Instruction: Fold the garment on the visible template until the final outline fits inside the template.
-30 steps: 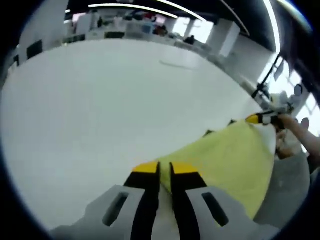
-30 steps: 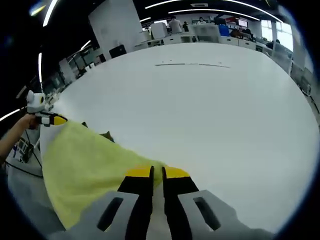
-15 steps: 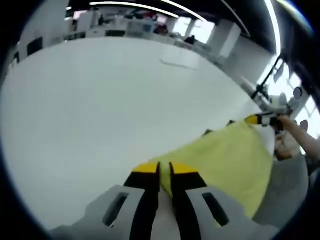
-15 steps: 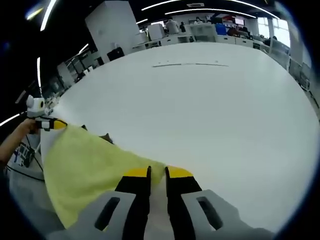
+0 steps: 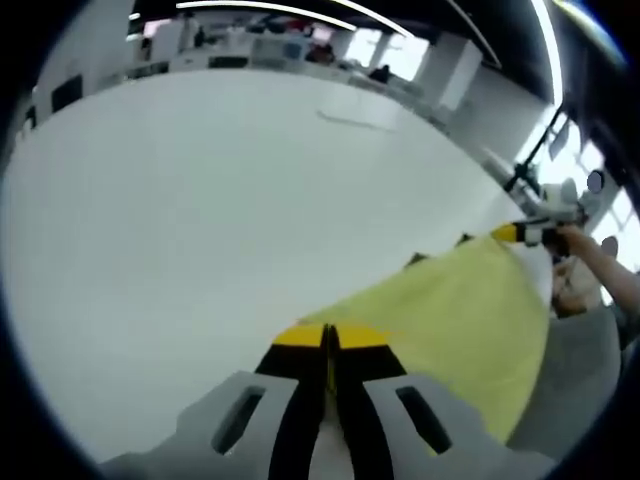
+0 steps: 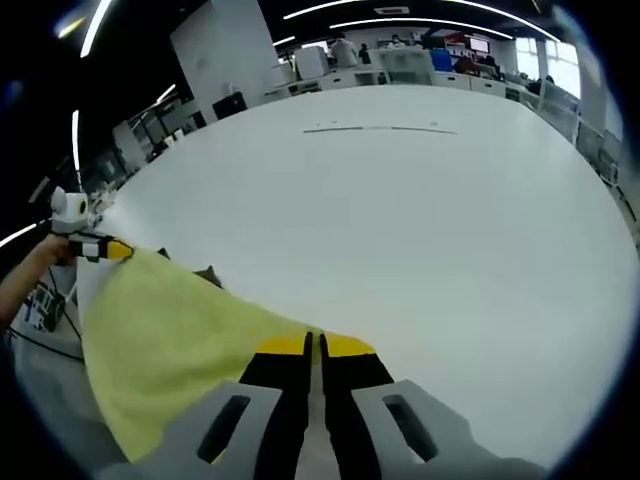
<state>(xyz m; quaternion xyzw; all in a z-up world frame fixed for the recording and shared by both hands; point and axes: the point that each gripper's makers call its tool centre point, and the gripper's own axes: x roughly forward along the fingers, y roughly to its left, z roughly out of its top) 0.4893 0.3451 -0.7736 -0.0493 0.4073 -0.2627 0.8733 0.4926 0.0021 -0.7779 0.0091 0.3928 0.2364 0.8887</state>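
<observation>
Stretching taut between both clenched grippers' jaws, the yellow garment [image 5: 450, 320] hangs, apparently off the white table [image 6: 400, 220].

Both views low over white table [image 5: 200, 200], facing forward along own jaws, close on yellow garment [image 6: 170, 340], shared between them, opposite corners

Broad white worktop [image 6: 420, 230], smooth and matte, yellow garment [image 6: 170, 350] draped over its near edge, thin dark line [image 6: 380, 129] marked far across it
</observation>
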